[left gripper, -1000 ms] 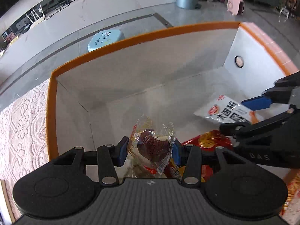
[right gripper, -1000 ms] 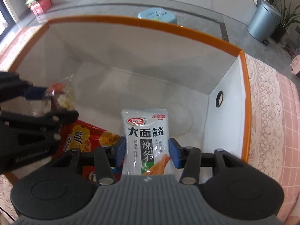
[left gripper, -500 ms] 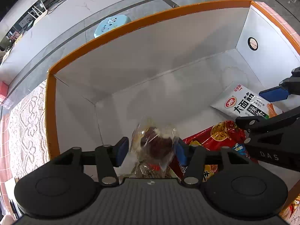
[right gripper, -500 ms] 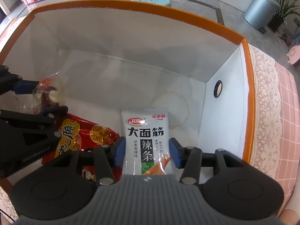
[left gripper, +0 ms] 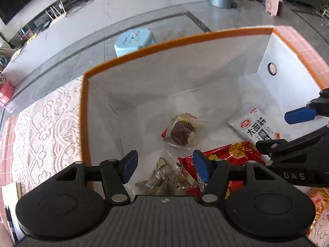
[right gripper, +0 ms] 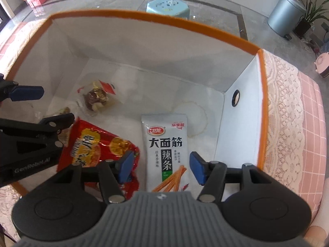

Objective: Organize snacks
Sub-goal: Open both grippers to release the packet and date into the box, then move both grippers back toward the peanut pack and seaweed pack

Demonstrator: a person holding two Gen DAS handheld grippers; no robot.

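A white box with an orange rim [left gripper: 164,47] [right gripper: 144,14] holds the snacks. A clear-wrapped dark snack [left gripper: 182,131] [right gripper: 95,98] lies loose on its floor. My left gripper [left gripper: 165,163] [right gripper: 41,107] hangs above it, jaws opening with nothing between them. A white packet with black characters [right gripper: 166,144] [left gripper: 257,127] lies flat between the pads of my right gripper [right gripper: 162,166] [left gripper: 287,129]. Those jaws are opening and the pads stand clear of the packet. A red bag [right gripper: 92,144] [left gripper: 236,154] and a clear bag of small sweets [left gripper: 164,181] lie near the box's near side.
The box stands on a lace tablecloth [left gripper: 47,123] [right gripper: 283,113] over a pink check cloth. Beyond the table, a light blue stool [left gripper: 133,41] [right gripper: 167,5] and a grey bin [right gripper: 285,18] stand on the floor. The box's right wall has a round hole [right gripper: 235,97].
The left jaws widened and let go of the dark snack, which now lies on the box floor; that gripper rose. The right jaws opened off the white packet.
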